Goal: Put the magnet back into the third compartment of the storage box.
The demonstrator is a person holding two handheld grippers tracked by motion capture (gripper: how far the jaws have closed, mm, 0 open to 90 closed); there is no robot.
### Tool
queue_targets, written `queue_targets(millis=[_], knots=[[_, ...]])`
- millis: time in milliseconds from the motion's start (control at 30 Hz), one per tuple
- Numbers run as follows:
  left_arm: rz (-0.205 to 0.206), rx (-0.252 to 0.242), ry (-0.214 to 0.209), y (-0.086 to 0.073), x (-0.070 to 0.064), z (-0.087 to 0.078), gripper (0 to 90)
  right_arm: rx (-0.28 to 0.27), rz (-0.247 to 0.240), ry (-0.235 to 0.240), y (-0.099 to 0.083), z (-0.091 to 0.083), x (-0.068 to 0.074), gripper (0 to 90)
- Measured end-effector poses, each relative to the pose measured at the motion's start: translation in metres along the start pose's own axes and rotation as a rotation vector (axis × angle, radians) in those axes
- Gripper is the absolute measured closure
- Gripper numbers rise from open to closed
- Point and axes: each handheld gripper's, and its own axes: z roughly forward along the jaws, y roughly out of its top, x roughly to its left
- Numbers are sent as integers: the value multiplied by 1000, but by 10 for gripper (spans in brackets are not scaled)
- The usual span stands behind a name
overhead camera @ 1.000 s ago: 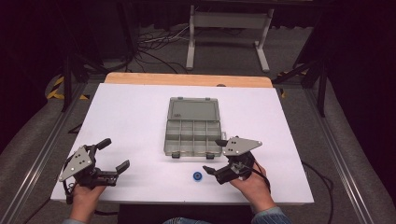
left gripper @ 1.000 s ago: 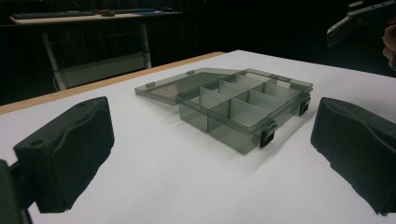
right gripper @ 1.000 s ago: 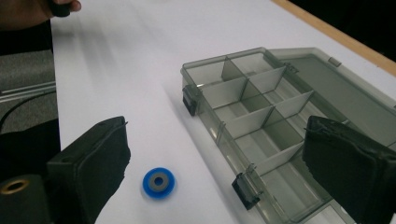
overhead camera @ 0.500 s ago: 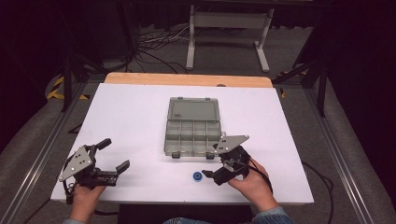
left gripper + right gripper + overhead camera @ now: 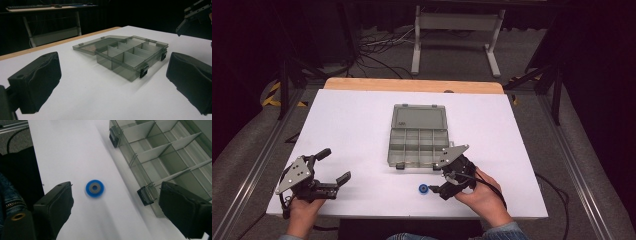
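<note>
Glossy translucent plastic organizer box [image 5: 417, 136] on matt white table [image 5: 352, 125]

Bright, even light falls on the white table [image 5: 362, 125], while the surroundings sink into near black. The box [image 5: 130, 56] casts a soft shadow toward the camera. The blue ring [image 5: 94, 187] looks slightly blurred, and the nearest jaws sit out of focus.

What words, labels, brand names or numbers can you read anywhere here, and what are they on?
None can be read.
Organizer box: clear plastic, no label or lettering visible on lid or compartments.
Blue ring: plain, no marking.
Left gripper and right gripper: no legible print.
Table: blank white surface.
</note>
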Motion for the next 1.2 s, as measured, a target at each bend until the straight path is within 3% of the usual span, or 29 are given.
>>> queue_targets(millis=[333,1200], knots=[[1,1,-1,0,0,0,4,71,-10,32,3,8,2,140],[-1,-1,-2,0,0,1,4,127,-62,109,8,50,9,232]])
